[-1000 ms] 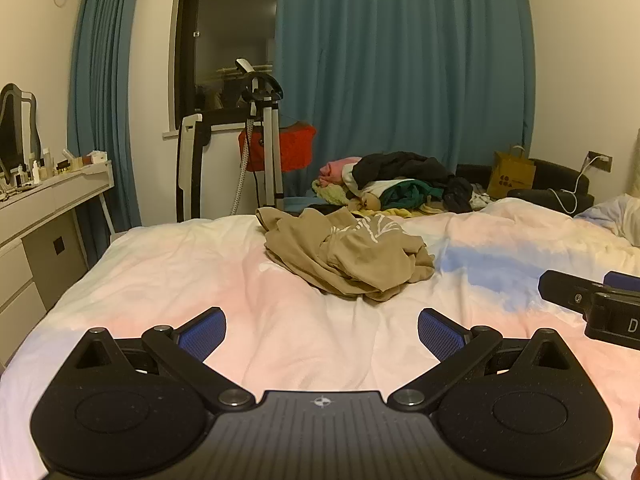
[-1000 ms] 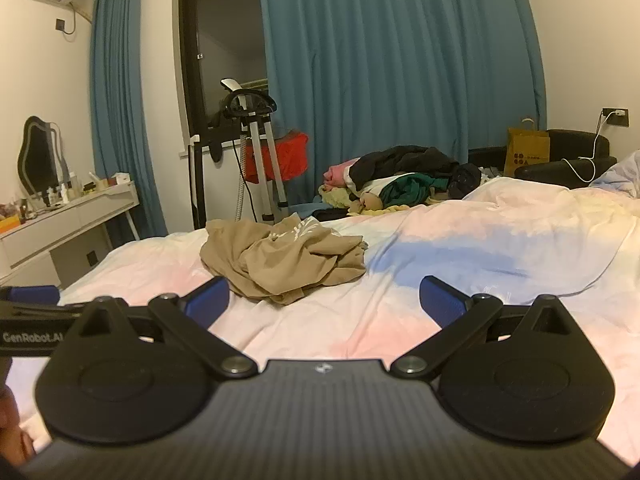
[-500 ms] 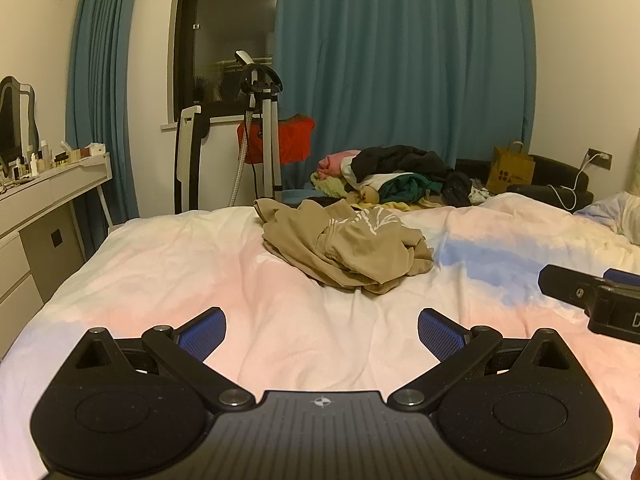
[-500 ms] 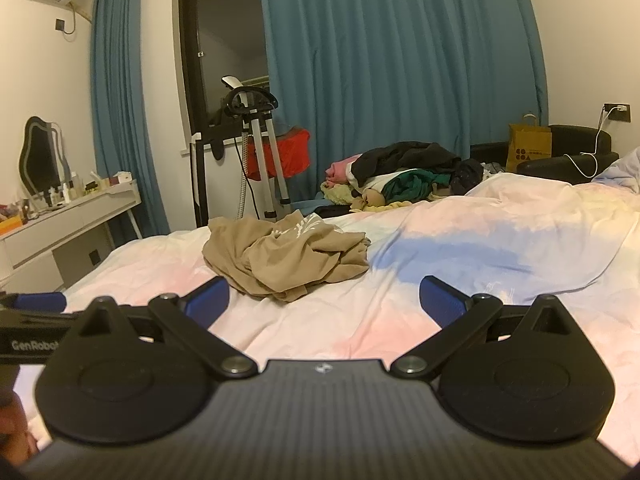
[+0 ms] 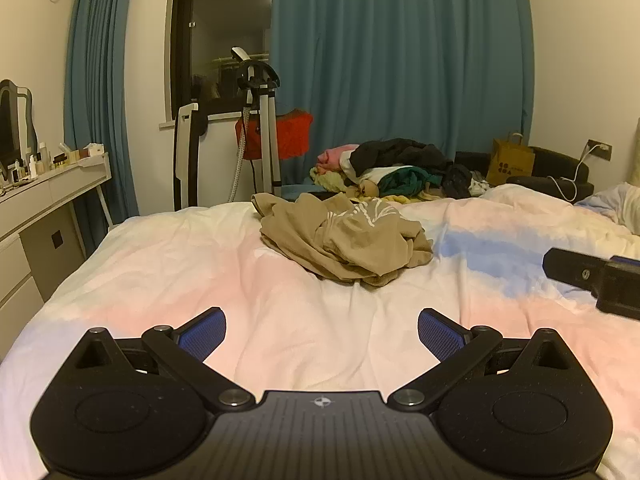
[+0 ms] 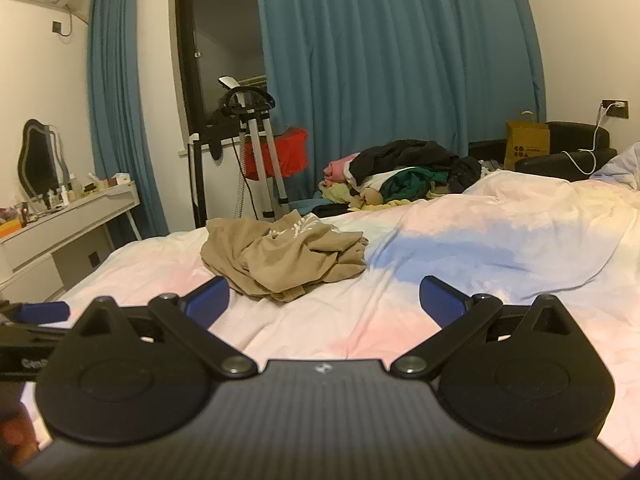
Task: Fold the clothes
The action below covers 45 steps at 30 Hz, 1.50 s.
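A crumpled tan garment (image 5: 348, 240) with a white print lies in a heap on the bed's pink, white and blue cover (image 5: 200, 264). It also shows in the right wrist view (image 6: 288, 256). My left gripper (image 5: 322, 330) is open and empty, low over the cover, well short of the garment. My right gripper (image 6: 324, 298) is open and empty, just short of the garment's near edge. The right gripper's side shows at the right edge of the left wrist view (image 5: 592, 276).
A pile of mixed clothes (image 5: 392, 168) lies beyond the bed's far edge. A white dresser with bottles (image 5: 48, 184) stands at the left. A garment steamer stand (image 5: 256, 128), a red bag and teal curtains are at the back. A dark chair with a paper bag (image 5: 516, 160) is back right.
Both grippers have moved forward toward the tan garment, which looks nearer and larger. Both stay open and empty.
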### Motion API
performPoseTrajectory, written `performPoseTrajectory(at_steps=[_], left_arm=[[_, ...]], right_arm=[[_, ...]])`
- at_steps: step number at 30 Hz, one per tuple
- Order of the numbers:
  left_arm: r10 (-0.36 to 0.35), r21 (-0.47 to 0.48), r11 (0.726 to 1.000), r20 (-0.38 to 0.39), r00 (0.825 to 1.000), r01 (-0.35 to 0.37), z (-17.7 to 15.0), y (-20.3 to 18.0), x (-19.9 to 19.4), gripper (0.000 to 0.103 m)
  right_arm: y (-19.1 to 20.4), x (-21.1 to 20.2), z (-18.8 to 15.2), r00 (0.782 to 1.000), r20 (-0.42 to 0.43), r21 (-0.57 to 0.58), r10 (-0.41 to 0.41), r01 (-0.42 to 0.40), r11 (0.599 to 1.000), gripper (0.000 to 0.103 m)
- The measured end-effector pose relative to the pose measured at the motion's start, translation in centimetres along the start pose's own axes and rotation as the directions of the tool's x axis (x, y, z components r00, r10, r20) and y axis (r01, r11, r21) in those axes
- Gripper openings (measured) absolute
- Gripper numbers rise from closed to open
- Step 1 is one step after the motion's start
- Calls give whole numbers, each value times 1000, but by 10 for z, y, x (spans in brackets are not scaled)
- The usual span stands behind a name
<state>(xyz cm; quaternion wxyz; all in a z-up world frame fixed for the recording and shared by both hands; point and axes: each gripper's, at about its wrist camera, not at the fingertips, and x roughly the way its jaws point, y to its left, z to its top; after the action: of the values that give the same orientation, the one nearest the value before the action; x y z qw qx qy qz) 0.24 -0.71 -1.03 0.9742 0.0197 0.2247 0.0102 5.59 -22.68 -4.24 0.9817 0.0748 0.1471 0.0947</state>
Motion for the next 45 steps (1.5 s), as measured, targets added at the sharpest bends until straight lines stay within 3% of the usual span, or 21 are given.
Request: performPoseTrajectory(at_steps=[18, 30, 39, 45], left_arm=[[28, 77, 997, -81, 996, -21, -7, -17, 32, 103], [75, 199, 979, -205, 976, -33, 4, -32, 129, 103], [143, 337, 938, -178, 973, -76, 22, -55, 224, 100], [141, 374, 925, -182, 973, -65, 27, -71, 278, 96]], right_arm=[[-17, 9, 0, 995, -97, 67, -21, 27, 997, 103], [-29, 27, -6, 985, -174, 103, -15, 33, 994, 103], [-40, 60, -14, 968, -248, 112, -25, 54, 992, 103], [-50, 92, -19, 955, -295, 111, -30, 65, 992, 103]])
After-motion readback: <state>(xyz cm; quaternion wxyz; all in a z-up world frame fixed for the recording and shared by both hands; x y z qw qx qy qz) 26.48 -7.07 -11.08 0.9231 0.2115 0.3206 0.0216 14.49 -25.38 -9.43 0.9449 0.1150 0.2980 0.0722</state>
